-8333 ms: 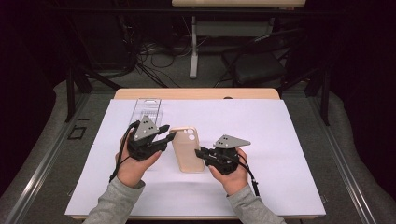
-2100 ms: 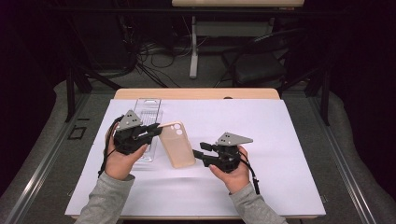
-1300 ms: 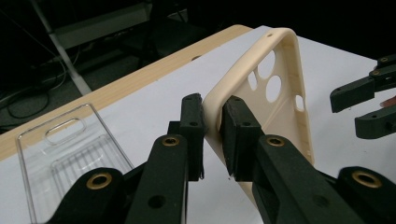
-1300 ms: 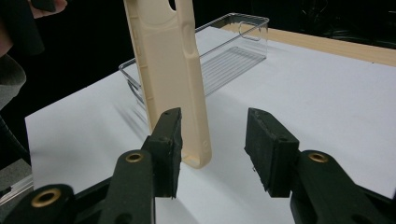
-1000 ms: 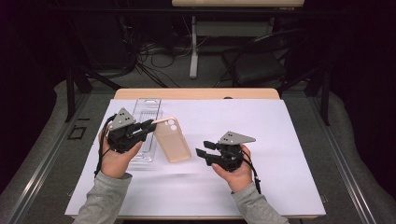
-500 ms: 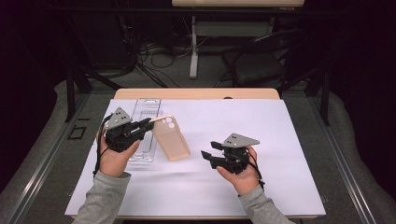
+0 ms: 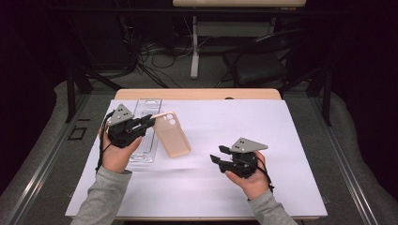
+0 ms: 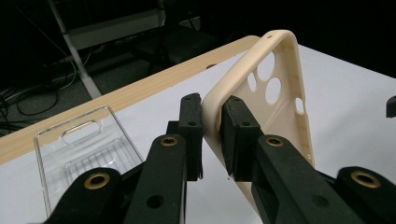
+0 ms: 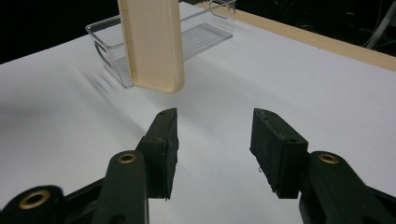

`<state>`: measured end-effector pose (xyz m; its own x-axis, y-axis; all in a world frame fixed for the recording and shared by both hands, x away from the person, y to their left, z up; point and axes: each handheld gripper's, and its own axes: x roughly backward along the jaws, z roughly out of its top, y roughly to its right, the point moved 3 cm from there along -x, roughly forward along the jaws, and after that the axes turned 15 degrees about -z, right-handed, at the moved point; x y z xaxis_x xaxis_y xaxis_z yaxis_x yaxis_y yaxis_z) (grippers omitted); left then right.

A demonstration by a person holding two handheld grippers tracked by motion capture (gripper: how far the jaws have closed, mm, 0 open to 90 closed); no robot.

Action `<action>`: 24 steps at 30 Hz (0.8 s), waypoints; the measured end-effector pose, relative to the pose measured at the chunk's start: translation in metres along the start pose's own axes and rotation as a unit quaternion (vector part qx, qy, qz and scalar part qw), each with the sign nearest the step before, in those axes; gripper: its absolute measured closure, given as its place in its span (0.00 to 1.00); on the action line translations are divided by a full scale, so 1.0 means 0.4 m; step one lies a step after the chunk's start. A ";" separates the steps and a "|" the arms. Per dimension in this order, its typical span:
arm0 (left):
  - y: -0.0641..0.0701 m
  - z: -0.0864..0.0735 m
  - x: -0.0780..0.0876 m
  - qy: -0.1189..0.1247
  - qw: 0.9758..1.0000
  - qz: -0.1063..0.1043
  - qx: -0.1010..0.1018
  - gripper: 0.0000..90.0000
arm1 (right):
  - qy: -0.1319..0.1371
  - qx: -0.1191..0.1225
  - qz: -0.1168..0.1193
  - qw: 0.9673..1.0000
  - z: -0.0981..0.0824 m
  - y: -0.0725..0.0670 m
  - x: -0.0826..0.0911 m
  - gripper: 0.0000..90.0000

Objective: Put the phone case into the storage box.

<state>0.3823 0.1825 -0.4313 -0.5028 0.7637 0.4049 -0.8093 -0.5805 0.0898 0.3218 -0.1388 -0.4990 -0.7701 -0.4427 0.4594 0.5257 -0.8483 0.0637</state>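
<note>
A beige phone case (image 7: 172,136) hangs tilted above the white sheet, and my left gripper (image 7: 143,123) is shut on the rim at its camera-hole end. In the left gripper view the two pads of the left gripper (image 8: 212,126) pinch the thin wall of the phone case (image 8: 275,93). My right gripper (image 7: 217,154) sits lower right of the case, apart from it. Its jaws have just been closing a little. In its own view the right gripper (image 9: 215,135) stands open with nothing between its pads, and the free end of the phone case (image 9: 154,42) is beyond them.
A clear plastic tray (image 7: 148,102) lies on the white sheet (image 7: 281,131) just left of the case, under the left gripper. The same tray (image 8: 84,149) shows in the left gripper view, and the tray (image 9: 205,32) lies behind the case in the right gripper view. The wooden table edge (image 7: 197,93) runs along the back.
My right hand has drawn away to the right, farther from the case. The left gripper and the case it holds have hardly shifted.
</note>
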 end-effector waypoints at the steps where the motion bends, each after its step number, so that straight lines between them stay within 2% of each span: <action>1: -0.001 0.002 -0.001 -0.001 1.000 -0.001 -0.002 0.88 | -0.001 -0.001 -0.001 1.000 -0.004 0.002 0.000 0.56; 8: -0.016 0.026 -0.010 -0.009 1.000 -0.004 -0.011 0.88 | 0.000 -0.006 -0.012 1.000 -0.019 0.012 -0.001 0.52; 10: -0.025 0.033 -0.014 -0.009 1.000 -0.008 -0.012 0.88 | 0.008 -0.008 -0.007 1.000 -0.021 0.014 -0.001 0.52; 12: -0.034 0.038 -0.017 -0.010 1.000 -0.011 -0.012 0.88 | 0.014 -0.008 -0.014 1.000 -0.022 0.020 -0.001 0.48; 19: -0.069 0.048 -0.023 -0.004 1.000 -0.011 -0.016 0.88 | 0.013 -0.021 -0.024 0.999 -0.033 0.040 0.007 0.47; 24: -0.088 0.060 -0.025 -0.012 1.000 -0.012 -0.018 0.88 | 0.015 -0.029 -0.034 0.999 -0.042 0.053 0.010 0.43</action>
<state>0.4232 0.1884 -0.4169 -0.4757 0.7702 0.4249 -0.8316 -0.5512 0.0681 0.3237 -0.1636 -0.5107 -0.8149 -0.3908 0.4280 0.4501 -0.8920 0.0425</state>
